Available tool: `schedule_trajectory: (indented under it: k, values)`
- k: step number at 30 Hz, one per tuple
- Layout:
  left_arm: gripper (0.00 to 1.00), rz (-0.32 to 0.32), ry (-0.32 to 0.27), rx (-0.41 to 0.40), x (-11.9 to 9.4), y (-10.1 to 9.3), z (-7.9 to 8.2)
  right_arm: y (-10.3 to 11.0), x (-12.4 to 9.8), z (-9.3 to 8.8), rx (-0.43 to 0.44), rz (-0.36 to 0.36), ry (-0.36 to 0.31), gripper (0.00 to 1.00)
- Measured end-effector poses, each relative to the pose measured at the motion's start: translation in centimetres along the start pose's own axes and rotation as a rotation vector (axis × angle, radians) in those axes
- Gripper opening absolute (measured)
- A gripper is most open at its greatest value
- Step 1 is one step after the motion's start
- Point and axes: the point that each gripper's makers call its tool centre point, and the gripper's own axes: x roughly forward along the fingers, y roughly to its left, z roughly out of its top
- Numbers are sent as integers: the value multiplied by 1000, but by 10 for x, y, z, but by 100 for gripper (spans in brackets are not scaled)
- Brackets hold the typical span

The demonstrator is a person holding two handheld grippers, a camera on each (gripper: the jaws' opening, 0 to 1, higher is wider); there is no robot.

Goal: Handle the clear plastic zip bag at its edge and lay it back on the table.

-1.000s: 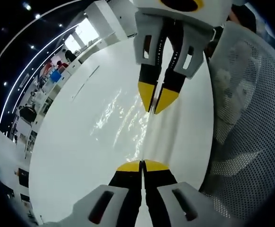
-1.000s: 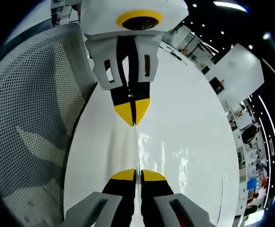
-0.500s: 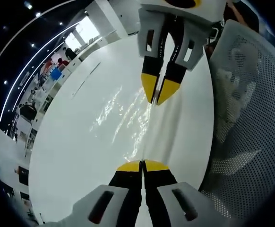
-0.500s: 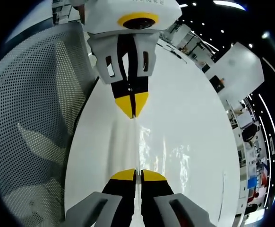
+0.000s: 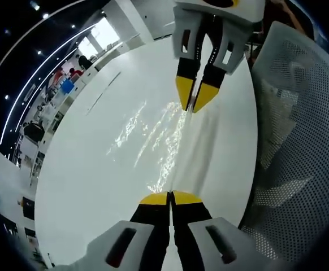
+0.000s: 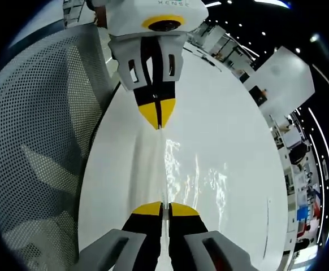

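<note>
Since the earlier frames the two grippers have drawn farther apart, and the clear, crinkled plastic zip bag (image 5: 159, 141) is stretched longer between them. In the left gripper view, the left gripper (image 5: 170, 197) has its yellow-tipped black jaws clenched on the near edge of the bag, while the right gripper (image 5: 195, 99), reaching in from the top, pinches the far edge with its yellow tips nearly together. In the right gripper view the roles mirror: the right gripper (image 6: 164, 208) grips the near edge with its jaws pressed together, and the left gripper (image 6: 157, 114) clamps the opposite edge. The bag is almost invisible against the round white bench (image 5: 91, 192), showing mainly as bright, rippled glints and thin creases running from one pair of jaws to the other (image 6: 195, 175). It spans the gap between the grippers over the bench; whether it touches the surface I cannot tell. A grey perforated mesh chair back (image 6: 34, 130) stands beside the bench edge.
</note>
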Motion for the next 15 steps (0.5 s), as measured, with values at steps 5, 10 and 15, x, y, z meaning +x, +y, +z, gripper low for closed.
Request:
schedule_trajectory:
  k: [5, 10, 15]
  values:
    - [0, 0, 0, -2, 0, 1, -1, -1, -1, -4, 6, -2, 7, 0]
    - [0, 1, 6, 3, -2, 1, -3, 1, -2, -6, 8, -1, 10, 0]
    - [0, 3, 6, 1, -2, 1, -3, 1, -2, -8, 9, -3, 10, 0]
